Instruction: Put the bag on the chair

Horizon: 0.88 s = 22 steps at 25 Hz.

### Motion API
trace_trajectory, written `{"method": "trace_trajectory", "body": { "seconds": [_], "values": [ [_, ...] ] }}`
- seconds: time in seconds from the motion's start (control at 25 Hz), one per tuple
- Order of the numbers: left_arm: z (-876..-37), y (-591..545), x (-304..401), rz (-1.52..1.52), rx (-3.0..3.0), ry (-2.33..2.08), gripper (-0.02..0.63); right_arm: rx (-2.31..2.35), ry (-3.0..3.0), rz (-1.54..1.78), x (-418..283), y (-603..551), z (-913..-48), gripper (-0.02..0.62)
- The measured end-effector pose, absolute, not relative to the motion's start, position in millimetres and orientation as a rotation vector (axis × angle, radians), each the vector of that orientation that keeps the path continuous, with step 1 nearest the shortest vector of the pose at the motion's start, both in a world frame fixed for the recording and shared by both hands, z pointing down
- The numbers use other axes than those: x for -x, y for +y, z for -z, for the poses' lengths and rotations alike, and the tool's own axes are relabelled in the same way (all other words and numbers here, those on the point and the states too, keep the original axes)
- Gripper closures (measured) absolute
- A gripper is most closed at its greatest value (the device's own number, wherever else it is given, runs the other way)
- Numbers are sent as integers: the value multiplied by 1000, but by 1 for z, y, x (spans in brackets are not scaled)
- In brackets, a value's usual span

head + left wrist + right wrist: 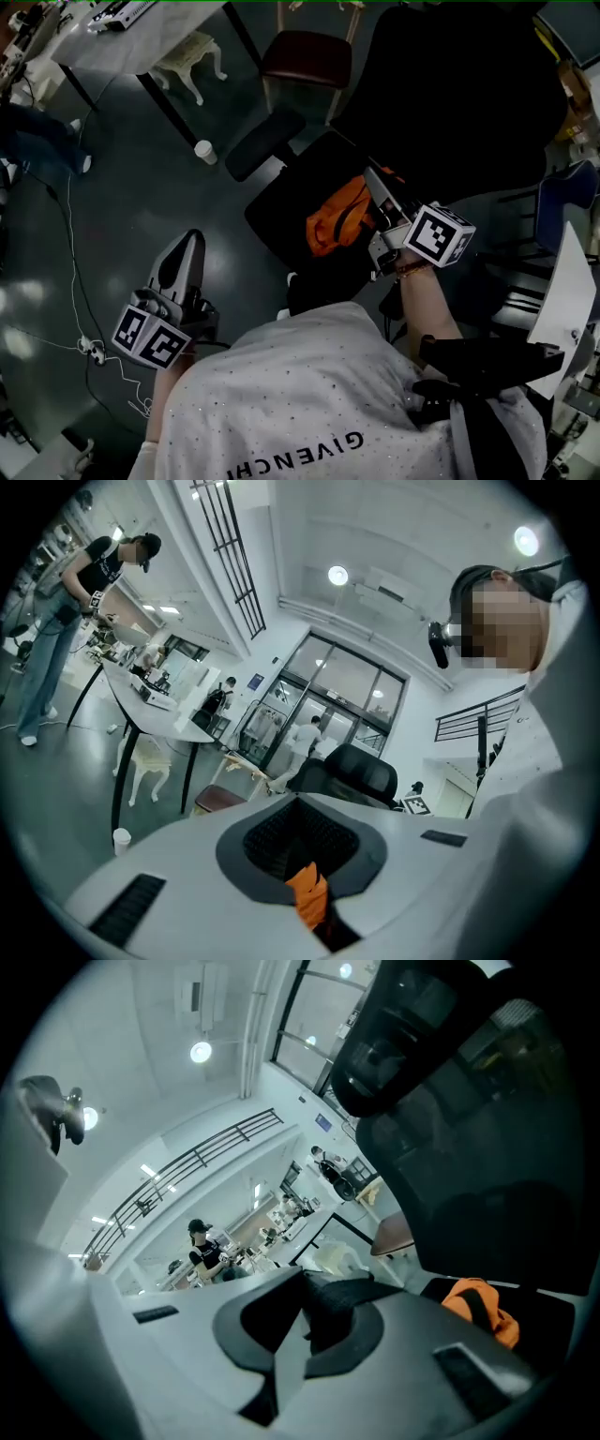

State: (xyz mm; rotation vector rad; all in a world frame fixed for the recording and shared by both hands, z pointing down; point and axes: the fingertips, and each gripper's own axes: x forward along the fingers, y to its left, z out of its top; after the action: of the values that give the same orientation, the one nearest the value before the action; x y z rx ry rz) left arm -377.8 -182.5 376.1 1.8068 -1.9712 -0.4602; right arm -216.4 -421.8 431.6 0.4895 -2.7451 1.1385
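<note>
Glossy floor (141,197) surrounds the black chair (281,211), where the crumpled orange bag (336,220) sits on the seat beside the right gripper (373,180), whose jaws are pinched together on its black strap (356,1290). Beyond that gripper stand a padded brown stool (306,58) and a paper cup (205,152). The left gripper (192,242), well apart, is closed, with an orange scrap (309,897) in its slit.

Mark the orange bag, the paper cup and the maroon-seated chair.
orange bag (334,225), head view, its orange fabric.
paper cup (205,152), head view, its side.
maroon-seated chair (307,56), head view, its seat.
</note>
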Motion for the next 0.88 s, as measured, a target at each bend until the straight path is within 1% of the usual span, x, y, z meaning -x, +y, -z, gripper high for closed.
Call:
{"method": "trace_trajectory", "body": {
  "seconds": [0.2,0.44,0.68,0.88],
  "values": [
    [-405,-187,378,409,-1761,-1973,606,-461,-2662,-1143,234,-421,-475,597],
    [-433,-178,389,367,-1711,-2024,606,-523,-2606,-1187,235,-429,-512,597],
    [-443,-178,393,400,-1694,-2018,606,-523,-2583,-1156,234,-436,-536,597],
    [-449,-178,386,288,-1677,-2013,606,-564,-2525,-1204,225,-437,-564,598]
  ]
}}
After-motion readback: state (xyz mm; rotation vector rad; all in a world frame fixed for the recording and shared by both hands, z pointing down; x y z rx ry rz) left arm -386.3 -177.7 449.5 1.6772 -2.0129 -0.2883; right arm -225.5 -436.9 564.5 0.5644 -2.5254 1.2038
